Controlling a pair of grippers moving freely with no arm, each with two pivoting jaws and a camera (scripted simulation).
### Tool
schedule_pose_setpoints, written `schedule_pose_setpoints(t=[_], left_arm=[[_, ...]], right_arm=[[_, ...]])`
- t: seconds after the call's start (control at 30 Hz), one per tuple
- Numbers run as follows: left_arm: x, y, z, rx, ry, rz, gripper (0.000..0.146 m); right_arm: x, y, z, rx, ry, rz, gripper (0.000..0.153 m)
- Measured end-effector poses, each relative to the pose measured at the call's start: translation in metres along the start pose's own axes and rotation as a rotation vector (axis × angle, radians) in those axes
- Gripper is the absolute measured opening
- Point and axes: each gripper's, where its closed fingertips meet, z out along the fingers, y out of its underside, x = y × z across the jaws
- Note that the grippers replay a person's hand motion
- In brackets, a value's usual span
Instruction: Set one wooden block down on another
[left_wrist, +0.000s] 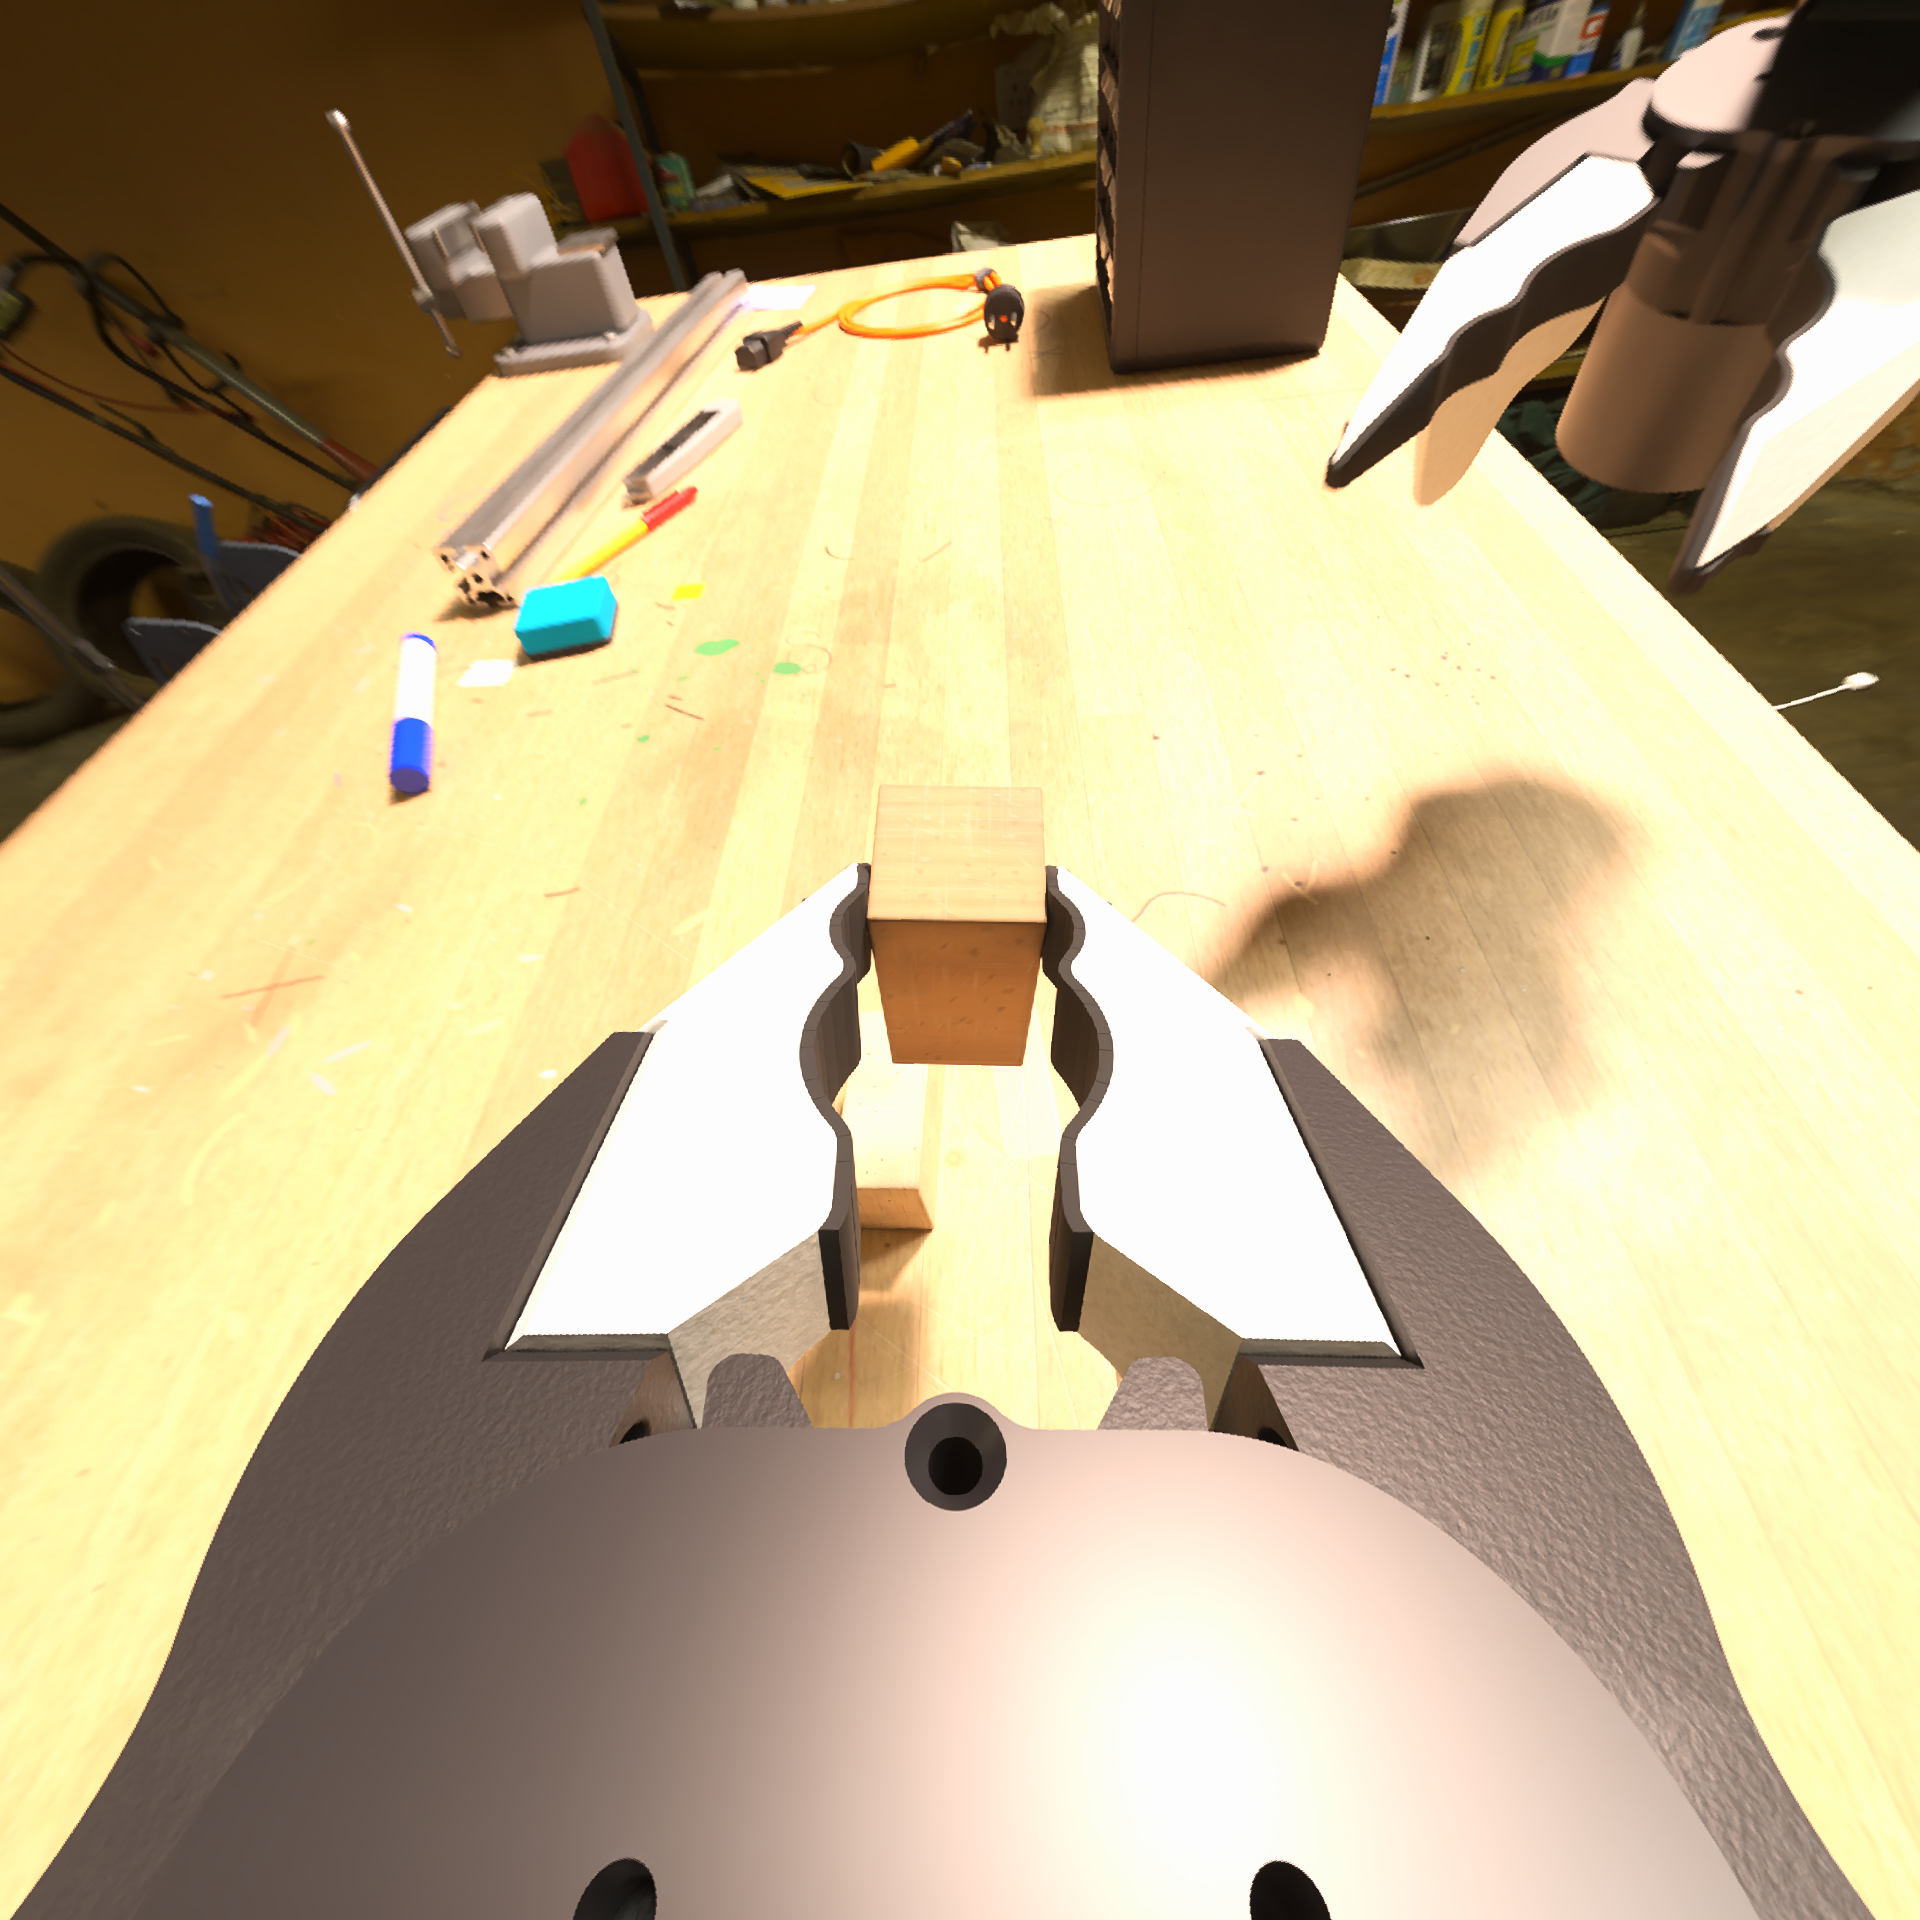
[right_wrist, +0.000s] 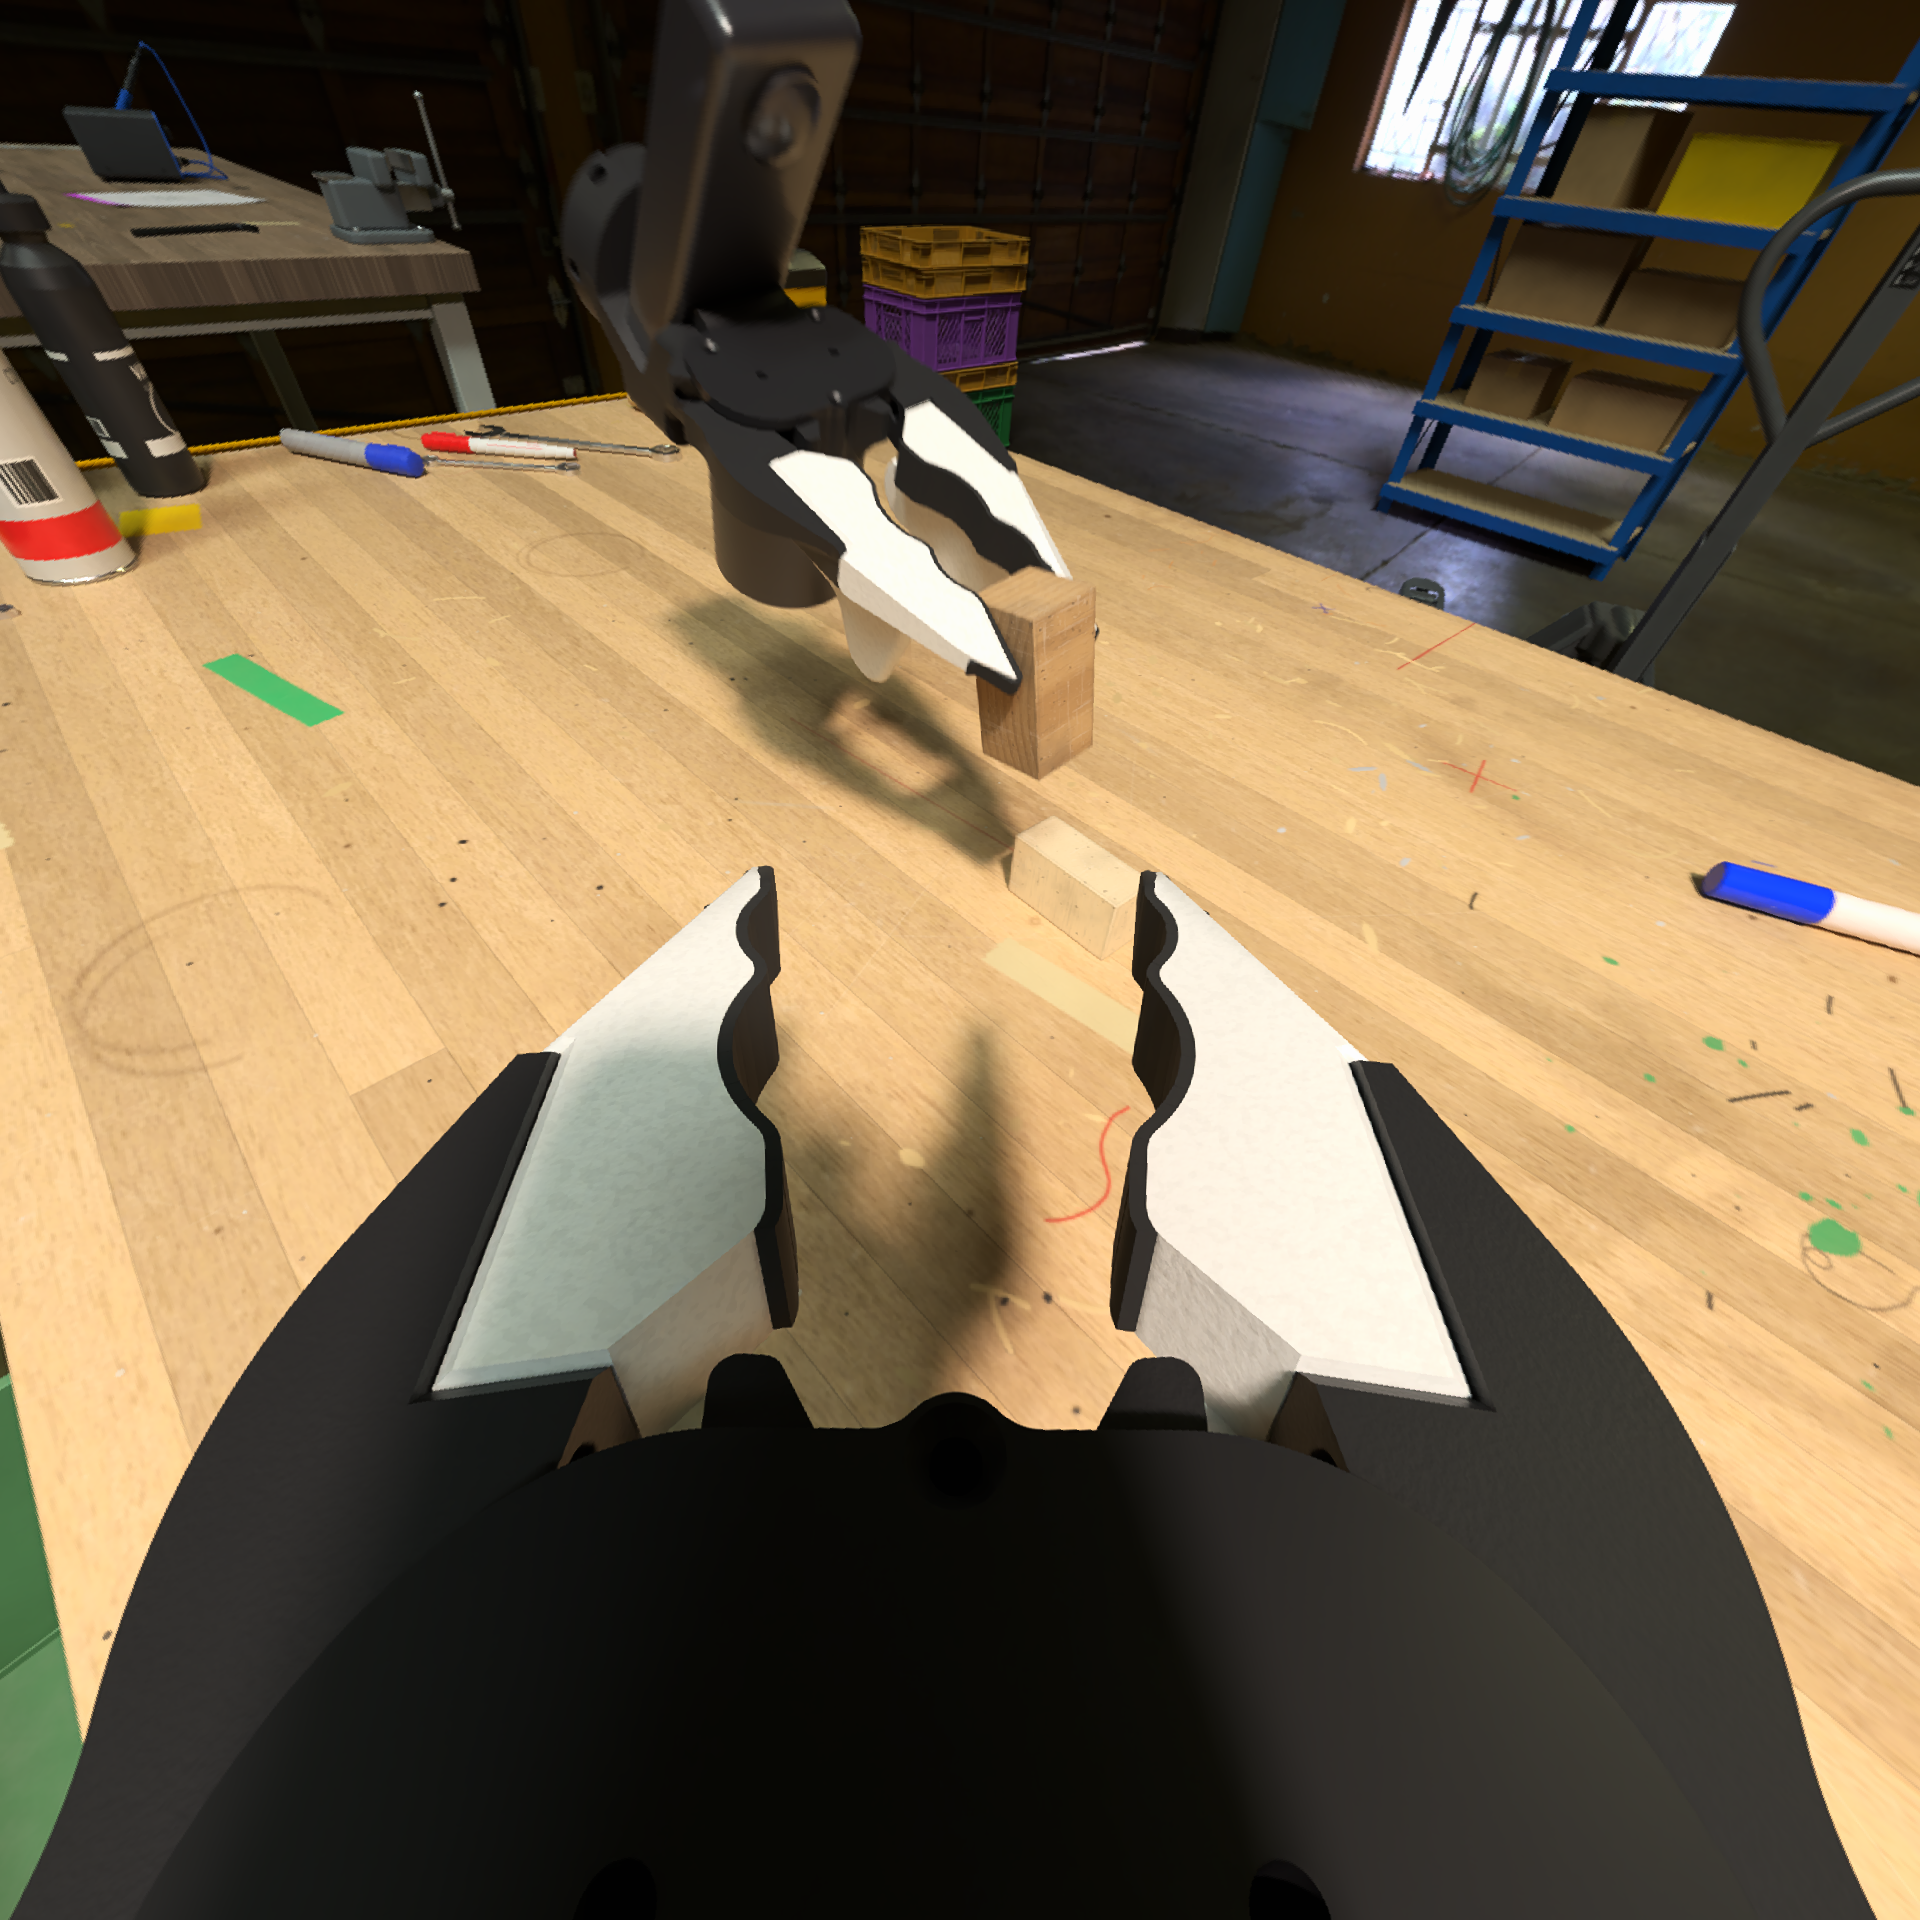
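Your left gripper (left_wrist: 956, 883) is pinching a tall wooden block (left_wrist: 956, 935) between its fingertips, holding it upright and clear of the workbench (left_wrist: 1299, 623). From the right wrist view that same left gripper (right_wrist: 1023, 623) comes down at a slant, and the tall wooden block (right_wrist: 1044, 675) hangs above the bench with its shadow on the planks beneath.

Working left to right in the left wrist view: you have a blue marker (left_wrist: 412, 717) lying near the left edge, then a cyan eraser (left_wrist: 566, 616), a red-and-yellow pen (left_wrist: 629, 530) and an aluminium rail (left_wrist: 592, 436) running back toward a grey vise (left_wrist: 530, 281). An orange cable (left_wrist: 904, 309) lies coiled at the far end, beside a dark drawer cabinet (left_wrist: 1226, 177). Low between your left fingers, a pale wooden block (left_wrist: 888, 1153) rests flat on the bench, below and nearer than the held one.

Your right gripper (left_wrist: 1517, 520) hovers at the upper right. In its own view the right gripper (right_wrist: 956, 883) has its fingers spread with nothing between them. The pale wooden block (right_wrist: 1075, 883) lies just beyond the right finger's tip, below and slightly nearer than the held block, not touching it. Farther right lies a second blue marker (right_wrist: 1813, 904).
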Motion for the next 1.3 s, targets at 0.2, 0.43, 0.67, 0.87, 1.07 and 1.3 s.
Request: schedule_pose_setpoints(t=[0.2, 0.43, 0.67, 0.87, 1.07, 1.3], left_arm=[[-0.017, 0.026, 0.018, -0.009, 0.062, -0.094, 0.032], [-0.029, 0.044, 0.028, -0.033, 0.053, -0.105, 0.032], [-0.025, 0.051, 0.036, -0.095, 0.065, -0.046, 0.032], [-0.027, 0.053, 0.035, -0.084, 0.057, -0.061, 0.032], [-0.026, 0.053, 0.035, -0.081, 0.056, -0.069, 0.032], [-0.026, 0.054, 0.036, -0.115, 0.075, -0.067, 0.032]], right_arm=[[0.005, 0.004, -0.008, 0.026, 0.020, 0.010, 0.069], [0.013, 0.013, -0.007, 0.022, 0.023, 0.005, 0.069], [0.025, 0.016, -0.013, 0.030, 0.048, 0.012, 0.069], [0.031, 0.017, -0.016, 0.036, 0.062, 0.025, 0.069], [0.031, 0.021, -0.015, 0.029, 0.053, 0.032, 0.069], [0.028, 0.021, -0.014, 0.020, 0.046, 0.018, 0.069]])
